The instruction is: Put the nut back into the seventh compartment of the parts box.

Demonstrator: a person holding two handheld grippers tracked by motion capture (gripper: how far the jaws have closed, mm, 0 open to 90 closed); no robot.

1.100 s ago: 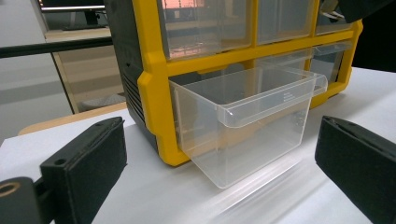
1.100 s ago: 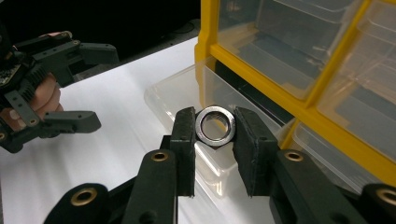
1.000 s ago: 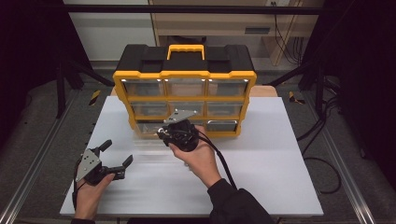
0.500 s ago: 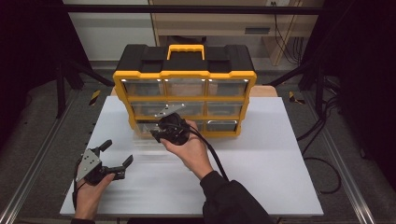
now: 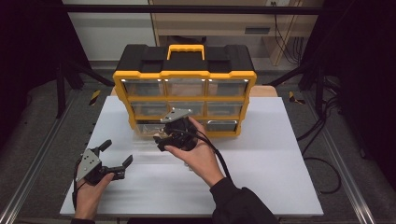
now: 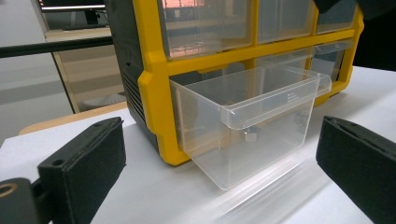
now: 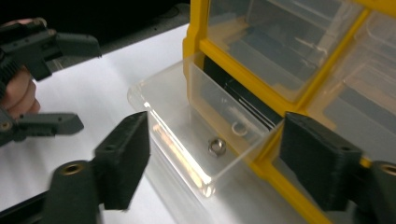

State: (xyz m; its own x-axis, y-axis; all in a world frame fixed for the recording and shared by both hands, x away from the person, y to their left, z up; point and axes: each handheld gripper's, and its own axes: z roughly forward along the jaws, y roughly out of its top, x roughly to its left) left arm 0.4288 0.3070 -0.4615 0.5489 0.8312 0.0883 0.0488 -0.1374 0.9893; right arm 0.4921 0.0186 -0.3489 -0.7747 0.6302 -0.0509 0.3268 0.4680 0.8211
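The right gripper (image 5: 161, 138), jaws spread, is hovering directly above the pulled-out clear drawer (image 7: 196, 135), while the left gripper (image 5: 116, 156), also spread, is waiting nearer.

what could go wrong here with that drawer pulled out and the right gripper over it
1. The clear drawer juts well out of the yellow organizer; a downward knock from the open right gripper might tip it out.
2. The small nut lies loose on the drawer floor near the front wall; wide jaw pads may struggle to pinch it, or push it away.
3. The left gripper rests open on the table, away from the organizer, so nothing steadies it.
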